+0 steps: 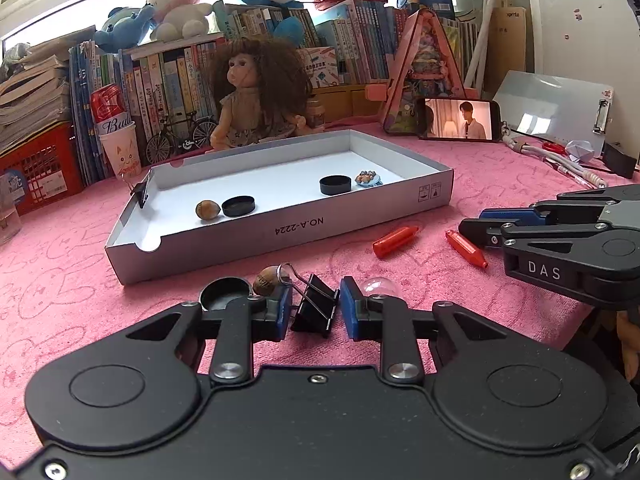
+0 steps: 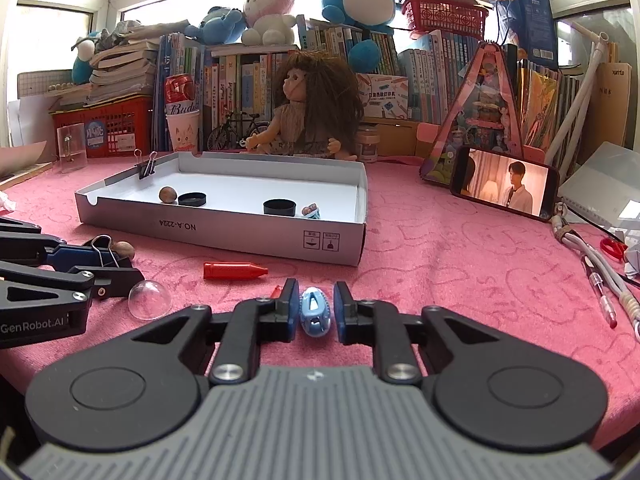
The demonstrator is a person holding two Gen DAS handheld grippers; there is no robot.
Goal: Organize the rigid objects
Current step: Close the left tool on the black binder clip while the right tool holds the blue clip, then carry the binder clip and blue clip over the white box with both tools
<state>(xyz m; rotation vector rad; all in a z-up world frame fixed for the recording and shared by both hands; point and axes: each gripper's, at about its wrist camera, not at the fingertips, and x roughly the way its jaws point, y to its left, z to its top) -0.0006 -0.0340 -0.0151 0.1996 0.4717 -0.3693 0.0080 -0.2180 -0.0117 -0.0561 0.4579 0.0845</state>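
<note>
**Sorting small things into the box, approx. half done**

I am holding my left gripper (image 1: 315, 309) low over the pink desk (image 1: 400, 292), w/ its jaws standing apart on both sides of a black binder clip (image 1: 314, 305); the pads are near it but I cannot tell if they are touching yet. My right gripper (image 2: 316, 312) is doing the same around a small blue toy (image 2: 315, 312), jaws not closed, a little gap is showing on each side.

The grey box (image 1: 280, 232) is already containing a nut (image 1: 207, 210), two black caps (image 1: 238, 205), a small figure (image 1: 368, 178), and one clip is sitting on its wall.

Still waiting outside, in my judgement: two red crayons (image 1: 396, 241), a clear dome (image 2: 149, 299), another nut (image 1: 267, 280), a black cap (image 1: 225, 298), plus the 2 things between my jaws. So more than half of the work is maybe remaining.
</note>
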